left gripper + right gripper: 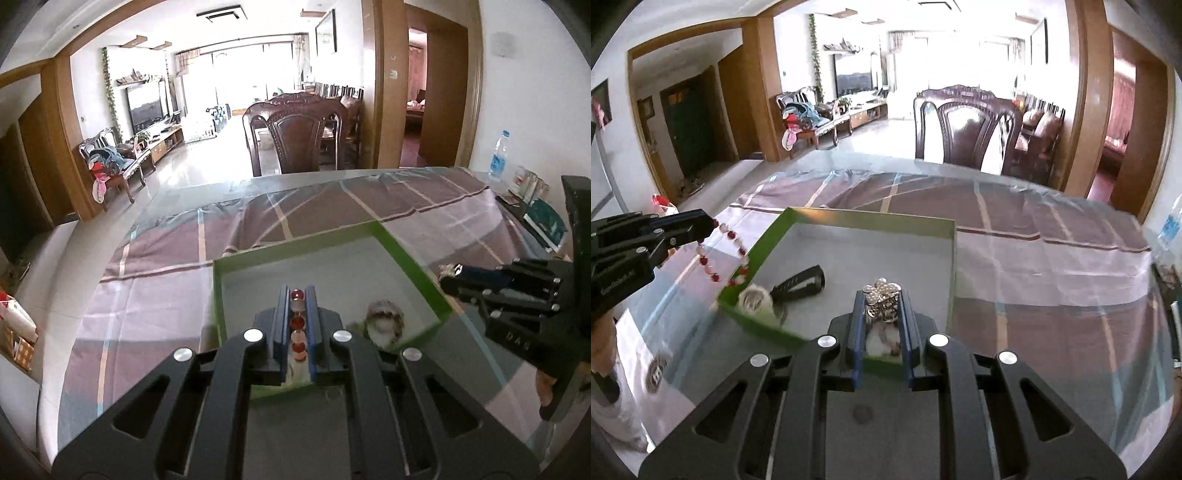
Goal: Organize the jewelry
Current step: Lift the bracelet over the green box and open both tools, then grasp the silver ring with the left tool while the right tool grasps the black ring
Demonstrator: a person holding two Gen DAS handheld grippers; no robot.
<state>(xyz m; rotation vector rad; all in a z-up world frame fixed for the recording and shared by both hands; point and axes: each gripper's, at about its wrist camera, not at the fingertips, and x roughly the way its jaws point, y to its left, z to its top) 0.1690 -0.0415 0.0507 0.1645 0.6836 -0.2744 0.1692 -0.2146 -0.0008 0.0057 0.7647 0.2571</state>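
Observation:
A green box (406, 258) with a grey floor sits on the table; it also shows in the right wrist view (871, 221). My left gripper (298, 295) is shut on a red and white bead bracelet (297, 323) above the box's near left edge. In the right wrist view that gripper (709, 223) holds the bracelet (718, 258) hanging over the box's left rim. My right gripper (882, 295) is shut on a pearl and silver clip (882, 297) above the box's near edge; it shows at the right in the left wrist view (448, 275). A black hair clip (801, 282) and a fluffy white piece (753, 299) lie inside the box.
The table carries a purple and grey checked cloth (166, 266) under glass. A water bottle (498, 155) and boxes (532, 206) stand at the table's far right. A dark wooden chair (295, 140) stands behind the far edge.

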